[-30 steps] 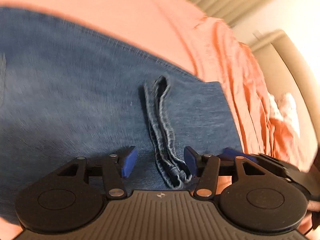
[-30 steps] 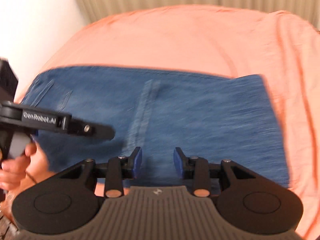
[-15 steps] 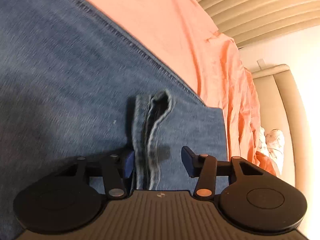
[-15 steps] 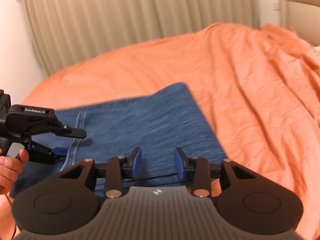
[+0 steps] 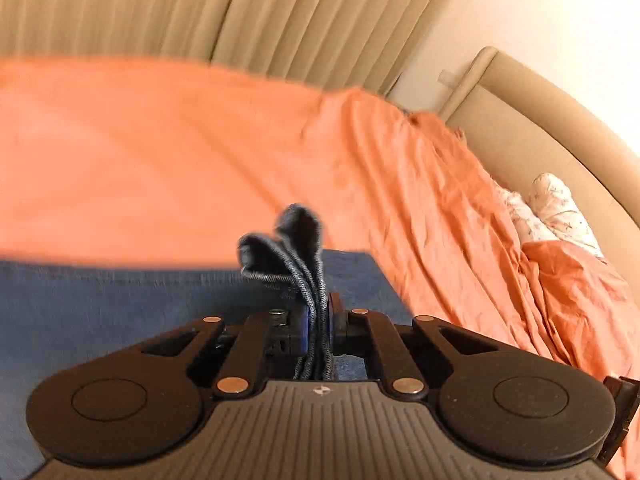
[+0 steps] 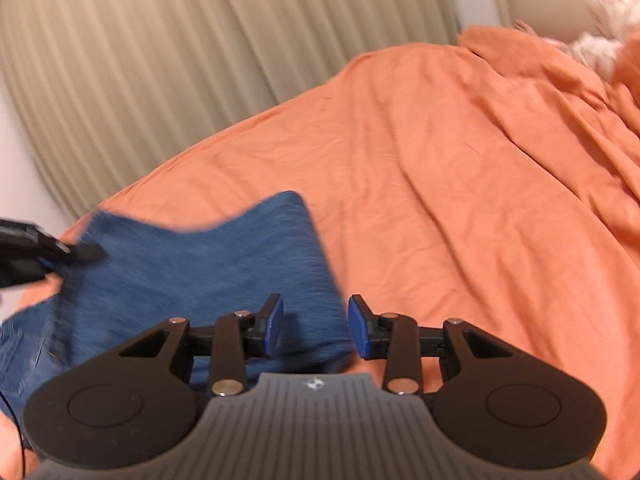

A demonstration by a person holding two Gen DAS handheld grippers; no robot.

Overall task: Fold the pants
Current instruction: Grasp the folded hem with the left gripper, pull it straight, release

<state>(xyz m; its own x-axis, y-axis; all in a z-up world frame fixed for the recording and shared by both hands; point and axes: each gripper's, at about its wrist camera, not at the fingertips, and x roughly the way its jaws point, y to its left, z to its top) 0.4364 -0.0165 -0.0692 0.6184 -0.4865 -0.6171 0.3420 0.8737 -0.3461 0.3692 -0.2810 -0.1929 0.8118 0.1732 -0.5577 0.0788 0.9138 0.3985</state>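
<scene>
So the left gripper [image 5: 316, 322] has just snapped closed and its blue pads are clamped on a bunched-up fold of the blue denim pants [image 5: 120, 300], right at the stitched hem edge. The pinched bit sticks up past the fingertips like a little tuft, dark on the inside. From the right wrist view you can see that same gripper at the far left edge, with the denim pulled up toward it into a raised corner.

The right gripper [image 6: 316, 326] is hanging with its jaws apart, nothing between the blue pads [image 6: 274, 326]; it's just above the near right corner of the pants, with the denim edge running under the gap.

The rest of the pants lies flat on the bed, which is covered in a rumpled orange sheet [image 6: 460, 200]. Behind the bed there are beige pleated curtains [image 5: 200, 8], and off to the right a padded beige headboard [image 5: 540, 140] with a white flowery pillow [image 5: 556, 208] poking out from under the sheet.
</scene>
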